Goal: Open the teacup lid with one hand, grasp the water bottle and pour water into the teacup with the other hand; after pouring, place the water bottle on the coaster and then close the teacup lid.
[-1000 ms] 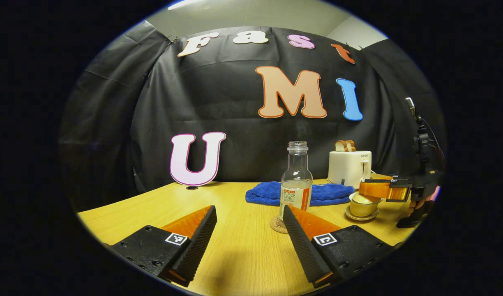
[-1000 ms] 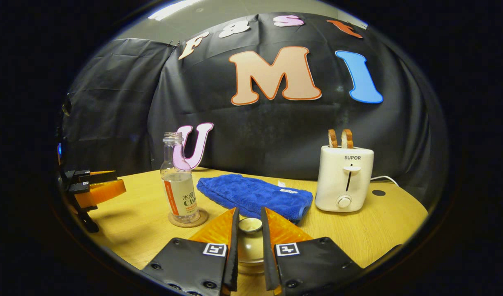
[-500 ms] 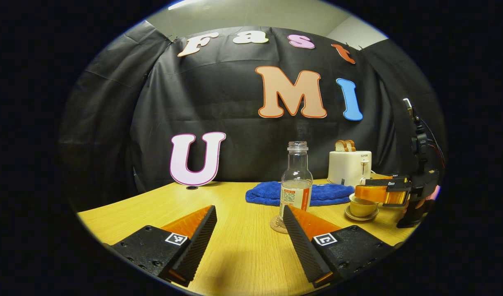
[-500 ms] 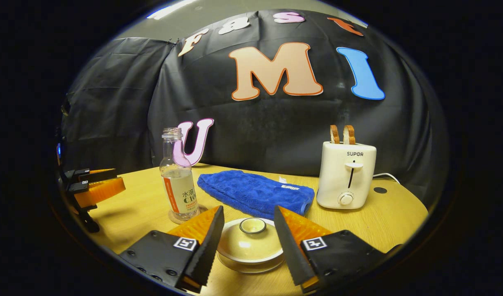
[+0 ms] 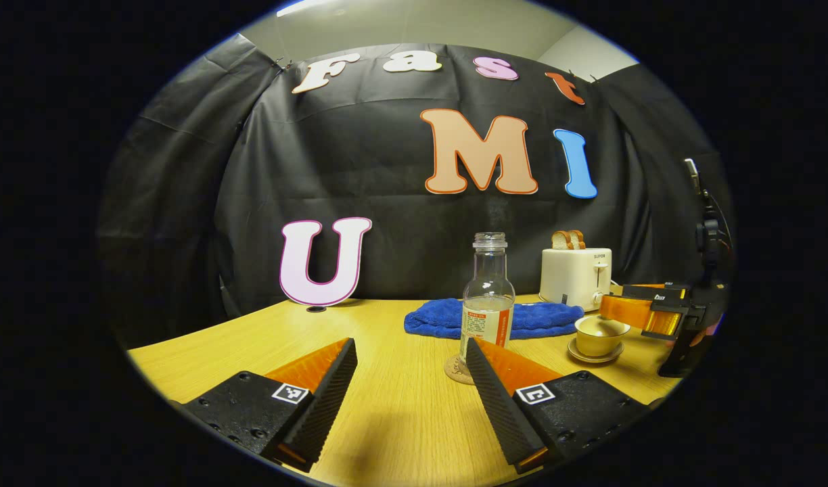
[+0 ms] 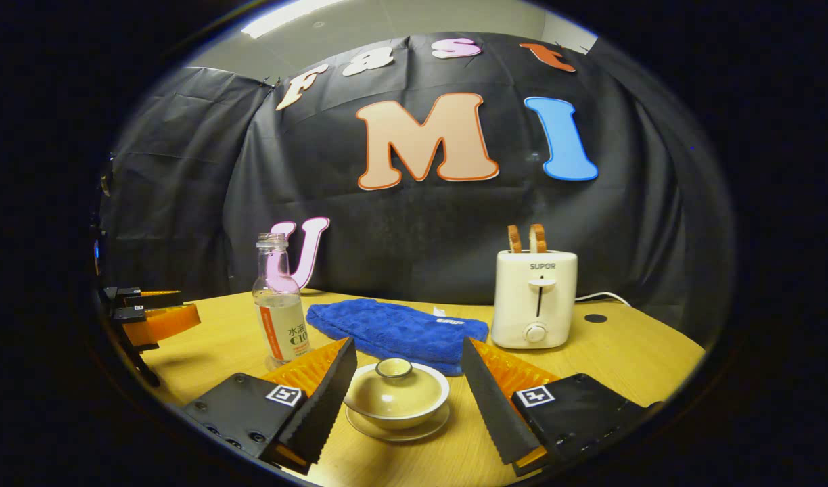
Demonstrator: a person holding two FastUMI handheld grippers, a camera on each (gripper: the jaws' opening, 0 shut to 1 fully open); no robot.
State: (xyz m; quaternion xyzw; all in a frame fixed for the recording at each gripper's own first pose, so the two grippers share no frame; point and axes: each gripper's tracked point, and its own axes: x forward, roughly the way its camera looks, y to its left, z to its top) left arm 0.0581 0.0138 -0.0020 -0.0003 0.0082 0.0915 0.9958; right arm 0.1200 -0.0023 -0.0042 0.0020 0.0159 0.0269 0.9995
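Teacup (image 6: 396, 399) with lid (image 6: 394, 387) on sits between the spread fingers of the right hand-held gripper (image 6: 408, 398).
Left hand-held gripper (image 5: 411, 392), fingers apart, is nearer the upright water bottle (image 5: 488, 301).

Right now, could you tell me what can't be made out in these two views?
- Inside of the teacup, right gripper view: the lid sits on it and hides any water.
- Coaster, left gripper view: mostly hidden by the water bottle and a finger of the left gripper.
- Hand holding the right gripper, left gripper view: cut off at the edge.
- Bottle label, both views: too small.
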